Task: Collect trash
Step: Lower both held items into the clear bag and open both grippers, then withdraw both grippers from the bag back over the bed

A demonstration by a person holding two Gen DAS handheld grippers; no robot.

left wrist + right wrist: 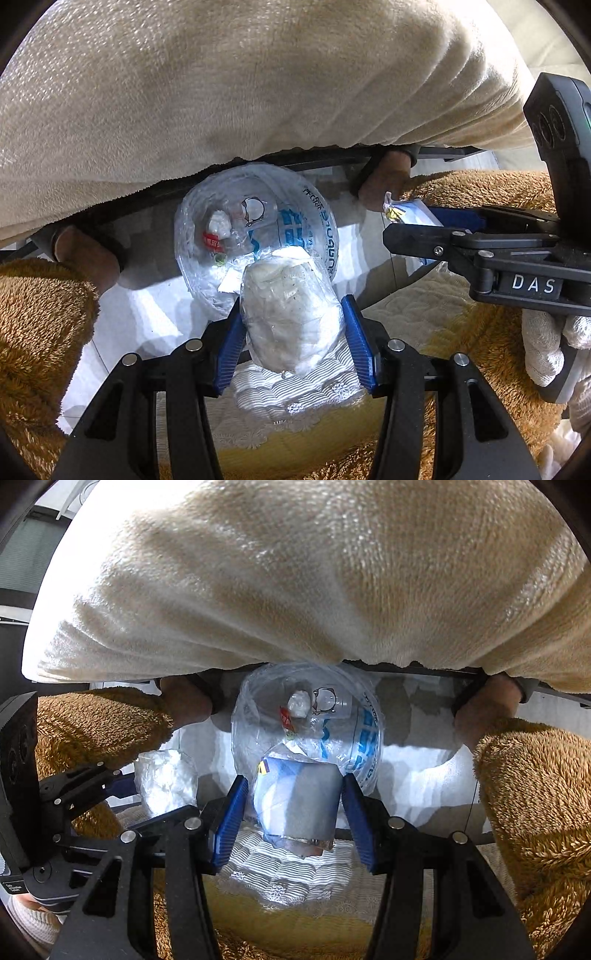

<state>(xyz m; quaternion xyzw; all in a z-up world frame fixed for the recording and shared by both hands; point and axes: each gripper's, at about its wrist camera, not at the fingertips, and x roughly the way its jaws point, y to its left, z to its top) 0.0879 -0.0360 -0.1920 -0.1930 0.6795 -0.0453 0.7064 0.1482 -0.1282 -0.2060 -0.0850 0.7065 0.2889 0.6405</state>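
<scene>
My left gripper (291,306) is shut on a wad of white tissue in clear plastic (291,325), its blue pads pressing both sides. Straight below stands a bin lined with a clear bag with blue print (321,229), holding a few scraps. At the right of this view, my right gripper (410,221) pinches a small blue and white wrapper (406,212). In the right wrist view the right gripper (294,786) is shut on that wrapper (299,801) above the same lined bin (365,738). The left gripper (147,794) with the wad (166,779) is at the left.
A cream fleece hem (258,92) hangs over the top of both views. Brown fuzzy trouser legs (37,314) (535,794) flank the bin, with feet (88,254) on the pale tiled floor. A white and yellow lace cloth (295,398) lies under the grippers. A gloved hand (546,347) holds the right gripper.
</scene>
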